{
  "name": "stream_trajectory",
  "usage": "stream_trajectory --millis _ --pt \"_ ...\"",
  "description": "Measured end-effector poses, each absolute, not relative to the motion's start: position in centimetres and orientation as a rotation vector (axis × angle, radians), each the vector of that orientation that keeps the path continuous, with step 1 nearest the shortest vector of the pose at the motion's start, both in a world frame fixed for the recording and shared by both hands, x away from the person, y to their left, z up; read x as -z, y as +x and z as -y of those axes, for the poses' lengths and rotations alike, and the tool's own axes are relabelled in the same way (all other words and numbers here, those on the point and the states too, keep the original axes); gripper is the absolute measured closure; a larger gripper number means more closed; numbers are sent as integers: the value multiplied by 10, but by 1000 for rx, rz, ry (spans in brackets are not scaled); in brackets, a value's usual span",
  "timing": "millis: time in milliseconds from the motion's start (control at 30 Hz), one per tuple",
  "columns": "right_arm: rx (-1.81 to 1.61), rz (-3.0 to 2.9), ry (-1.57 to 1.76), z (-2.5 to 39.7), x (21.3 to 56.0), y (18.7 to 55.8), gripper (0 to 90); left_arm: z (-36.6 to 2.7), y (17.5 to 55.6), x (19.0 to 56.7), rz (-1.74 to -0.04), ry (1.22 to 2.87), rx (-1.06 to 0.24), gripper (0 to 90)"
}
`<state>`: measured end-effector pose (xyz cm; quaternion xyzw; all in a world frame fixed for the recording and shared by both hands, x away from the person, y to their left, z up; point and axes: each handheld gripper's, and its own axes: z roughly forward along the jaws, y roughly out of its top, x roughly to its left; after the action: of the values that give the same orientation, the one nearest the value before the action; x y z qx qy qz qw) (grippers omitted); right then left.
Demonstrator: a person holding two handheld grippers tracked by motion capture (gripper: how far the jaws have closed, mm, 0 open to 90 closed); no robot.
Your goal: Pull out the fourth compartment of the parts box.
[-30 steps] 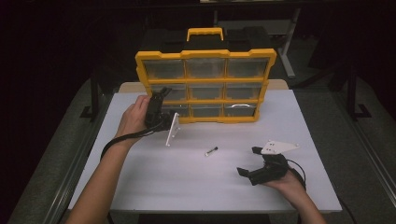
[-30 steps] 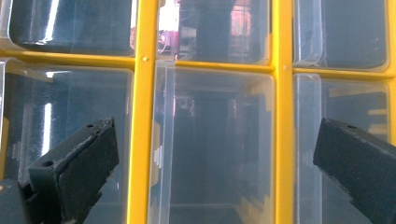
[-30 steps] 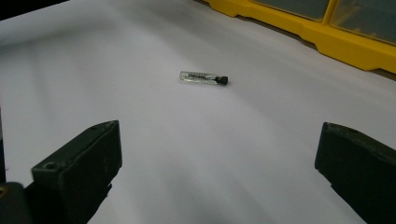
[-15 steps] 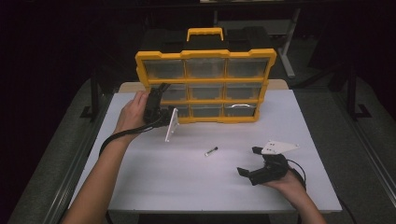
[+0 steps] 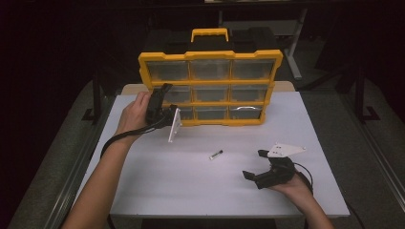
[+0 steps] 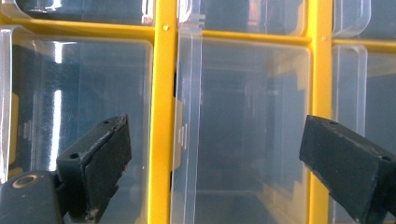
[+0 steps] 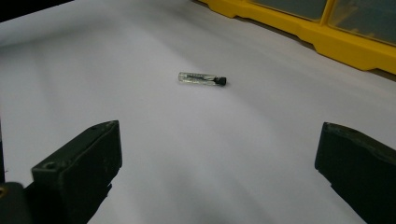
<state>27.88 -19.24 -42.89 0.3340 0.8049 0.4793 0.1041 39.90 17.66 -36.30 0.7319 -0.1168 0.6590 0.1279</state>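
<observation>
While upright at the far side of the white table (image 5: 157,191), yellow compartment organizer (image 5: 210,56) faces forward with clear drawers. Left gripper (image 5: 162,98) at its left column, jaws wide apart before a clear drawer (image 6: 243,121). Right gripper (image 5: 258,167) resting near front right, jaws spread, empty. Small capped glass vial (image 7: 201,79) lying flat mid-table, between both grippers.

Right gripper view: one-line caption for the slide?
Open right tool faces a small black-capped clear vial lying on the white table, with the yellow organizer's base behind.
</observation>
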Motion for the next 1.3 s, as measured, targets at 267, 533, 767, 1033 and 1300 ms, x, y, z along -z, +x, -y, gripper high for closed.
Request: stream_trajectory --millis 267,533,767,1033,1300 --pt "-1413 -2373 982 192 429 279 2 -177 399 363 337 2118 -1971 178" --pt "-1416 -2376 980 192 429 278 2 -175 399 362 335 2094 -1987 289" --pt "-1416 -2376 985 193 428 278 2 -175 400 361 330 2075 -2009 359" --pt "-1417 -2375 988 193 428 278 2 -174 400 360 318 2074 -2005 454" --pt "-1418 -2374 988 193 428 278 2 -173 400 360 315 2073 -2007 534"
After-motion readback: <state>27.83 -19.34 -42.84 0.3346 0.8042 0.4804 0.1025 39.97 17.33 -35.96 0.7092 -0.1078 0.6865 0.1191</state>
